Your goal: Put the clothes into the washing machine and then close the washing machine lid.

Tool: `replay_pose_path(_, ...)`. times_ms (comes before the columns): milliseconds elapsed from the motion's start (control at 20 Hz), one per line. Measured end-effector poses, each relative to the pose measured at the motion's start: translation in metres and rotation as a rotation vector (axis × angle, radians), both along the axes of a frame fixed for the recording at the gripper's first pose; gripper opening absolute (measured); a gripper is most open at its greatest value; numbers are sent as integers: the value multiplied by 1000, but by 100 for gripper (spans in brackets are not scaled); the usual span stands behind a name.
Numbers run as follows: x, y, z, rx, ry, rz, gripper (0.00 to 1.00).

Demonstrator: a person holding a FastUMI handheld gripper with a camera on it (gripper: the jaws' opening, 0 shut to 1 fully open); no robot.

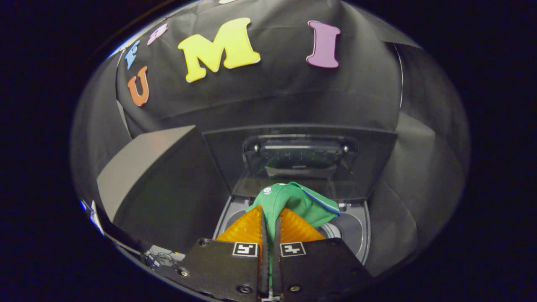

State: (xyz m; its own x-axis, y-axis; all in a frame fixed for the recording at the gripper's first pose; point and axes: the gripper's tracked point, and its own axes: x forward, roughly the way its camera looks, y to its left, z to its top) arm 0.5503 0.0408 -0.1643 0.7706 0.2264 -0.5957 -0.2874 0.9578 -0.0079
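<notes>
The gripper pinches a green cloth garment above the grey washing machine's round opening, lid raised behind.

The washing machine carries everything here, its lid raised at twelve o'clock. Over its open drum, a green garment hangs pinched between the closed gripper fingers, covering the opening's middle.

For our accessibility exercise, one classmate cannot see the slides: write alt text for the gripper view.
The gripper has its fingers shut on a green garment, held above the open drum of a top-loading washing machine. The machine's lid stands raised just beyond the garment, with the booth's black cloth wall behind it.
</notes>
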Motion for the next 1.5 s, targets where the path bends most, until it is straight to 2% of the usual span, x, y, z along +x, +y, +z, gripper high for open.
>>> replay_pose_path(450, 12, -3, -98, -62, 130, -59, 7)
replay_pose_path(800, 6, -23, -175, -75, 345, -192, 7)
replay_pose_path(950, -2, -35, -195, -109, 393, -248, 7)
replay_pose_path(1150, -4, -37, -206, -105, 413, -248, 12)
replay_pose_path(1250, 1, -36, -201, -104, 365, -243, 18)
replay_pose_path(1500, 16, -36, -164, -192, 182, -182, 75)
